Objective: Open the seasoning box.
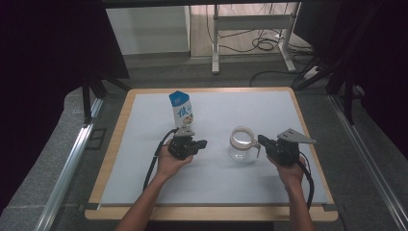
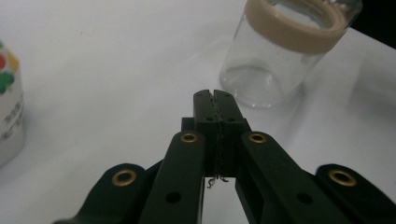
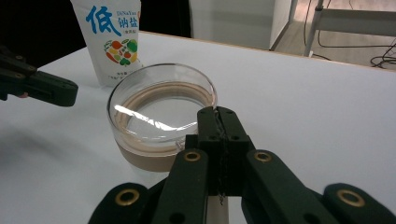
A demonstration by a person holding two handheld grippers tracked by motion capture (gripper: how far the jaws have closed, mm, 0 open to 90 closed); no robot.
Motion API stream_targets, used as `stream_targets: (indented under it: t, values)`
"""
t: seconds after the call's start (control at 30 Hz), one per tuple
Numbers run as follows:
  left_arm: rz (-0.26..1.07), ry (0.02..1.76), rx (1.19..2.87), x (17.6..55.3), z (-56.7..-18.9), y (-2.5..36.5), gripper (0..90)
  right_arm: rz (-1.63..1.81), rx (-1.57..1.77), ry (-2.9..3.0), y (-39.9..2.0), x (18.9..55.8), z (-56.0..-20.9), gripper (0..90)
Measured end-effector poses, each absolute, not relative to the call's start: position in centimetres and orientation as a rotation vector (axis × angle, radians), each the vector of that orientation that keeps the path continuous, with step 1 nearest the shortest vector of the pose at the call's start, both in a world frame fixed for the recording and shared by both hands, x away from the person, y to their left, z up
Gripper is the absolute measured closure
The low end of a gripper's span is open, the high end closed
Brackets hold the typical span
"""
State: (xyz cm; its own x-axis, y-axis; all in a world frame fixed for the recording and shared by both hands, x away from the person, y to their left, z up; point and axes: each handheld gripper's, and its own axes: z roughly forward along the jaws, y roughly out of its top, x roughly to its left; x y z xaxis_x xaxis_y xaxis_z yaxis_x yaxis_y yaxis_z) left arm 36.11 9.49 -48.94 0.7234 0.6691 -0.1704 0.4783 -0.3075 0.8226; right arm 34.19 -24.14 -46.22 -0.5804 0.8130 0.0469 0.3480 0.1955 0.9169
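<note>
Glass jar [image 1: 242,143] standing open-mouthed mid-table, tan band round neck; looking rigid, slick, breakable, likely light while empty. Right gripper [image 3: 218,112] sitting at rim, jaws pressed together; glass wall seeming pinched between tips, hard to confirm. Left gripper [image 2: 215,95] pointing toward jar from short way off, jaws fully closed, gripping nothing. Salt bag [image 1: 182,109] standing upright just beyond left gripper. Best hold judged: banded neck, gentle squeeze.
</note>
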Motion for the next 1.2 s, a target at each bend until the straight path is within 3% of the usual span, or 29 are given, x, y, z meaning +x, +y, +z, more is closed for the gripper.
stream_targets:
  t: [1.2]
  values:
    - [0.165, 0.777, 1.99, 38.8, -47.3, 4.2, 89.9, 1.494, 1.095, 1.988, -25.0, 34.2, -47.2, 89.4]
